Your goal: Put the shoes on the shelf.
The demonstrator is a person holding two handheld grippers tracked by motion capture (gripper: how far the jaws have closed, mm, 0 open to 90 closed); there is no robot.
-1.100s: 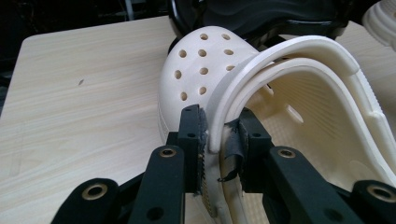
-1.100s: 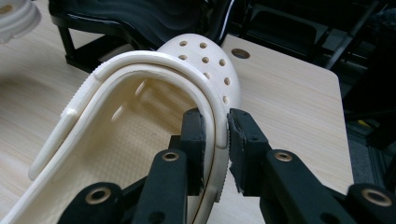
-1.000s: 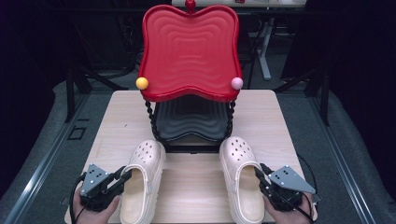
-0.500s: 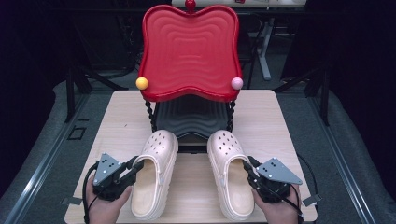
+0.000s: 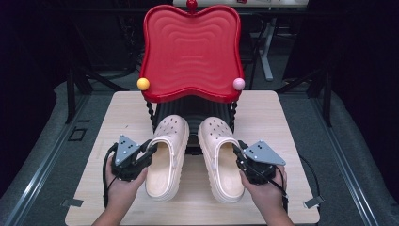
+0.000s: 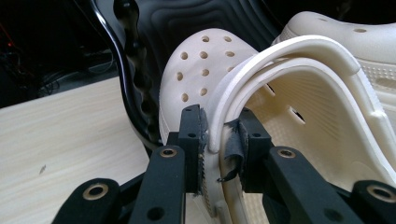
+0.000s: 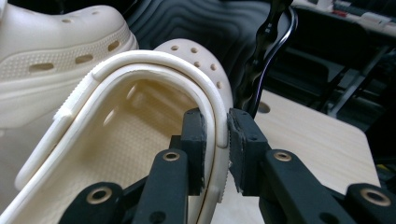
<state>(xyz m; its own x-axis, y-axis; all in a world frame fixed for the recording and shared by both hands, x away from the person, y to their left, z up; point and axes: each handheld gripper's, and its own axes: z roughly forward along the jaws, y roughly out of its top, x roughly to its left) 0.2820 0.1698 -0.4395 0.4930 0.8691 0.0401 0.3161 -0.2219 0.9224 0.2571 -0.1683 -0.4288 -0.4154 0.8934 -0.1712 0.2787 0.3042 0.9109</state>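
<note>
**Sliding both clogs toe-first under the red rack**

My left gripper (image 5: 149, 151) is clamped on the outer side wall of the left cream perforated foam clog (image 5: 167, 157); in the left gripper view the jaws pinch that rim with the folded-forward heel strap (image 6: 280, 56) arching just above them. I judge the step in hand to be pushing the pair forward onto the lower shelf, so I want to keep this pinch low on the wall and drive straight along the sole, letting the toe pass inside the black twisted metal post (image 6: 135, 74) that stands just beside it.

The two-tier shoe rack (image 5: 190, 52) stands at the far edge of the light wooden tabletop (image 5: 277, 113). Its wavy red top tray is bare, tipped up toward me, with a yellow knob (image 5: 143, 84) and a pink knob (image 5: 239, 84) at its front corners. The black ribbed lower shelf (image 7: 196, 23) holds only the two toes, which sit at its front lip.

The right cream clog (image 5: 220, 157) lies close beside the left one, heels toward the near edge. My right gripper (image 5: 238, 154) is closed on its outer wall; both hands should advance evenly so the shoes do not splay.
</note>
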